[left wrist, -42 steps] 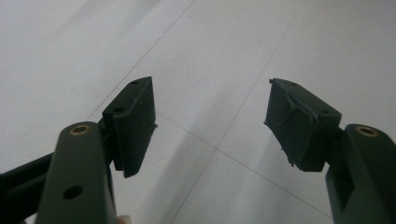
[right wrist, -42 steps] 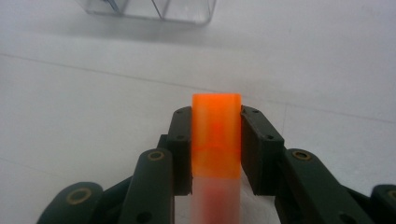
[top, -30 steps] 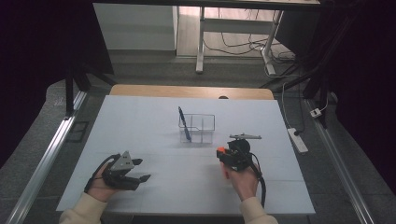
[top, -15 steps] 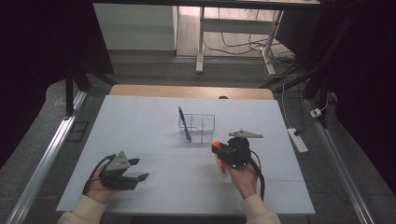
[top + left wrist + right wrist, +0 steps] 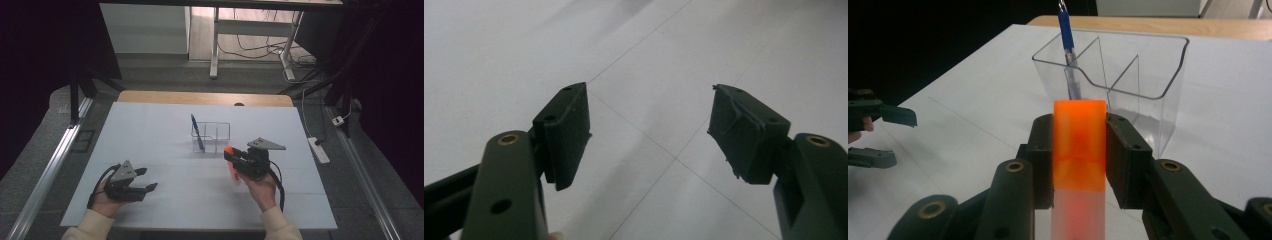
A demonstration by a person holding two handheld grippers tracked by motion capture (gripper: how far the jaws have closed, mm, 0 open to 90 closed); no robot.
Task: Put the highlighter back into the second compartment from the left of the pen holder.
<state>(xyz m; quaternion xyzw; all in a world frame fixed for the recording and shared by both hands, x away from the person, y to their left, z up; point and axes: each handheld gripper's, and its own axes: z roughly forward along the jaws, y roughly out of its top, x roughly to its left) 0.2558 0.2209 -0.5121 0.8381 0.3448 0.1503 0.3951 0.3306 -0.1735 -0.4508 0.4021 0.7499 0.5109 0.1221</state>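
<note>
A clear divided organiser [image 5: 216,134] stands upright at the middle of the white table, with a blue pen [image 5: 197,132] leaning in its left compartment. My right gripper [image 5: 231,156] is just right of and nearer than the organiser, shut on a marker-like stick [image 5: 229,151] with an orange cap and a translucent white body. In the right gripper view the pads clamp the orange cap [image 5: 1079,145], which points at the organiser [image 5: 1148,75] and the pen [image 5: 1066,30]. My left gripper [image 5: 148,178] rests low at the near left, open, with nothing between its fingers [image 5: 566,135].
A white sheet [image 5: 165,125] covers the table, and a wooden edge [image 5: 205,98] shows at the far side. A power strip [image 5: 318,150] and cables lie on the floor to the right. The left gripper [image 5: 878,135] sits far off to the left in the right gripper view.
</note>
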